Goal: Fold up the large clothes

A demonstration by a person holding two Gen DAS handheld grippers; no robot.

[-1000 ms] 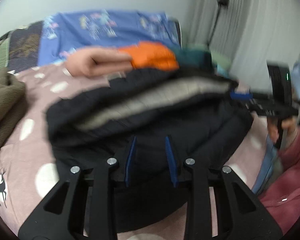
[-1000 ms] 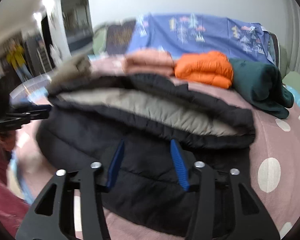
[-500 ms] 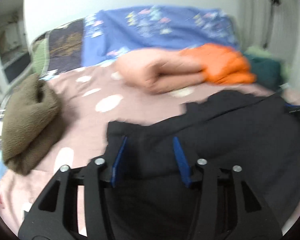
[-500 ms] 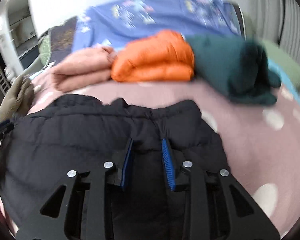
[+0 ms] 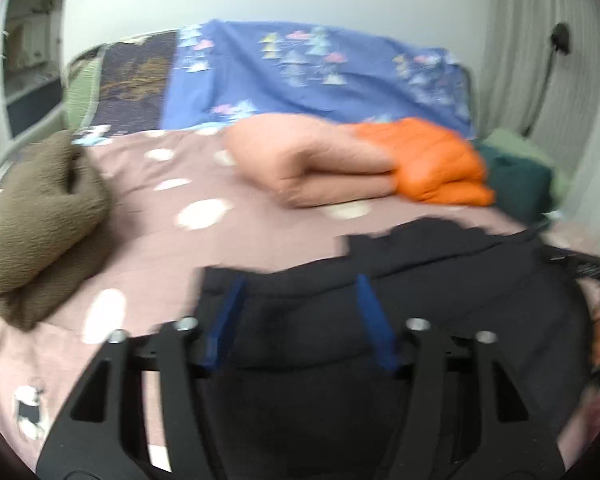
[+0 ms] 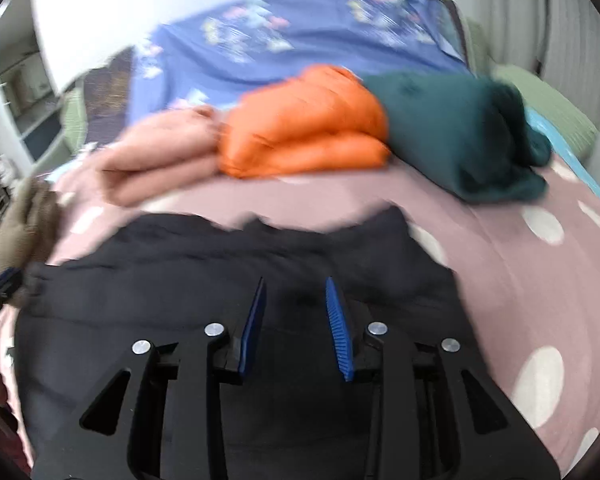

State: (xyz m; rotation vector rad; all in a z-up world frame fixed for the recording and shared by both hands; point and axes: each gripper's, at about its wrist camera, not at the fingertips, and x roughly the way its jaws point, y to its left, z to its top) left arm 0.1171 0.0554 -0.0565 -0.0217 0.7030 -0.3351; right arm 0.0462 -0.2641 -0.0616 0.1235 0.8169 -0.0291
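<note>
A black puffer jacket lies folded flat on the pink polka-dot bed; it also shows in the right wrist view. My left gripper is open, its blue pads spread wide over the jacket's left part. My right gripper is open over the jacket's right part, with black fabric showing between the pads. The frames are blurred, and I cannot tell whether either gripper touches the cloth.
Folded clothes line the far side: a peach one, an orange puffer, a dark green one. A brown fleece bundle lies at the left. A blue patterned cover stands behind. The pink bedspread extends right.
The jacket's upper half, with its grey lining showing, has been folded down flat. Both grippers have opened wider since half a second ago.
</note>
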